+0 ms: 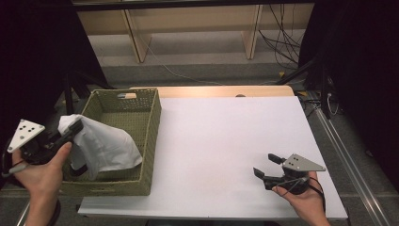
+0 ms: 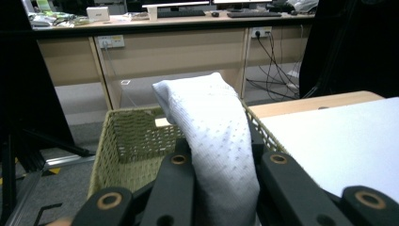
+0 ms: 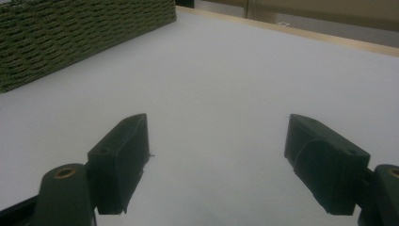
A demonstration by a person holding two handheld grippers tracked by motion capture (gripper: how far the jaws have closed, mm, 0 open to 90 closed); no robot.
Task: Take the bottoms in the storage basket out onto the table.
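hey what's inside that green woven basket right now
A white cloth hangs into the basket, shut in the left gripper above it. Bare weave shows at the far end; the floor beneath the cloth is covered.

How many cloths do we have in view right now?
1. A white cloth is clamped in the left gripper, hanging over the near end of the green woven basket. More may lie hidden under it inside the basket.
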